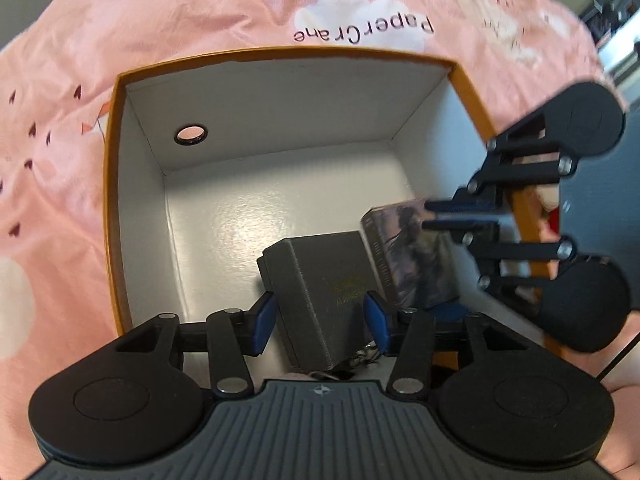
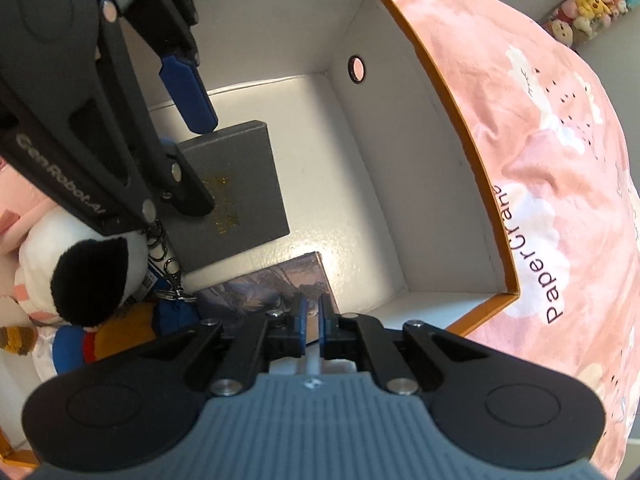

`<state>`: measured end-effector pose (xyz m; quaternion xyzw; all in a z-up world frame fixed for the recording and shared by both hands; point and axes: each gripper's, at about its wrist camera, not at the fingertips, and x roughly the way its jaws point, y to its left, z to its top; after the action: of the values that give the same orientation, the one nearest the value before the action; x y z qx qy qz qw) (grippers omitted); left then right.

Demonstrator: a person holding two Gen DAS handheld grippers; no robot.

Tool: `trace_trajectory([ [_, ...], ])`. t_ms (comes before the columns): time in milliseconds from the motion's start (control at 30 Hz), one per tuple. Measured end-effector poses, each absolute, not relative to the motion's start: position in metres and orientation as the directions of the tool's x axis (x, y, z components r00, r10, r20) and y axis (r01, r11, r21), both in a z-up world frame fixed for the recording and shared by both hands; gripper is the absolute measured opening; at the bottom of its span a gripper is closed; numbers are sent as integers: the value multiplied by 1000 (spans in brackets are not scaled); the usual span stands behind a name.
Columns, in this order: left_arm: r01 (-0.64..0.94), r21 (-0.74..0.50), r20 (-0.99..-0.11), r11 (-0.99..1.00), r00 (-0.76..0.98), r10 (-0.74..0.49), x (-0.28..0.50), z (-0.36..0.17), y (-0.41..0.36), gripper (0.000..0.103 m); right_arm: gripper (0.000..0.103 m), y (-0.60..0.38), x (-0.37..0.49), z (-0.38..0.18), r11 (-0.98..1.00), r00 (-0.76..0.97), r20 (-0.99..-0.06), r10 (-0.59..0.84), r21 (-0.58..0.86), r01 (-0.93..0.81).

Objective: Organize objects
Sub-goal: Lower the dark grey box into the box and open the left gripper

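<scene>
On the bed, a pink bedspread (image 1: 168, 40) printed with white clouds and the words "PaperCrane" carries an open orange box (image 1: 110, 184) with a white interior (image 1: 248, 208); a round grommet hole (image 1: 191, 134) pierces one side wall. Inside the box, near one end, a grey case (image 1: 320, 280) with gold lettering stands tilted on the floor of the box, and just beside it is a picture-covered case (image 1: 416, 256) with a dark, painted-looking cover. The left gripper (image 1: 322, 320) is spread, its blue pads (image 1: 262, 326) flanking the grey case; whether either pad touches it cannot be told. The right gripper (image 2: 313, 322) is nearly pressed together, pinching the near edge of the picture-covered case (image 2: 264, 292), which is held tilted over the box floor in the right-wrist view. At the end of the box nearest the left gripper lies a white-and-black plush toy (image 2: 88, 264), next to a blue-and-orange plush (image 2: 104, 340) and a small metal keychain clasp (image 2: 172, 272). A row of plush toys (image 2: 588, 4) lines a distant shelf.
</scene>
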<state>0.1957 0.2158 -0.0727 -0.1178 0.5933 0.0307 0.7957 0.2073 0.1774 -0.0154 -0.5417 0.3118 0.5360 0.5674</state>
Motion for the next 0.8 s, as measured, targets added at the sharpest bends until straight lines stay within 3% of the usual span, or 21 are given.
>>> trace_trajectory([
  [100,-145,-86,-962,986,268,-44,200,-77,207,57,4,181,212,-13,-161,233,-931,283,-285,-945],
  [167,-125,-68,-969,990,243,-36,203,-81,204,57,10,185,215,-10,-151,224,-929,294,-277,-949],
  [400,-90,-54,-974,995,222,-33,207,-84,204,57,14,203,225,-11,-174,209,-935,288,-266,-948],
  [433,-88,-49,-976,995,217,-29,208,-83,205,57,18,207,227,-11,-180,206,-937,284,-263,-948],
  [667,-125,-90,-986,988,153,-70,213,-90,215,72,23,224,239,2,-126,164,-938,304,-210,-970],
  [800,-164,-160,-979,973,149,-136,214,-98,220,71,23,228,237,5,-147,156,-942,298,-207,-967],
])
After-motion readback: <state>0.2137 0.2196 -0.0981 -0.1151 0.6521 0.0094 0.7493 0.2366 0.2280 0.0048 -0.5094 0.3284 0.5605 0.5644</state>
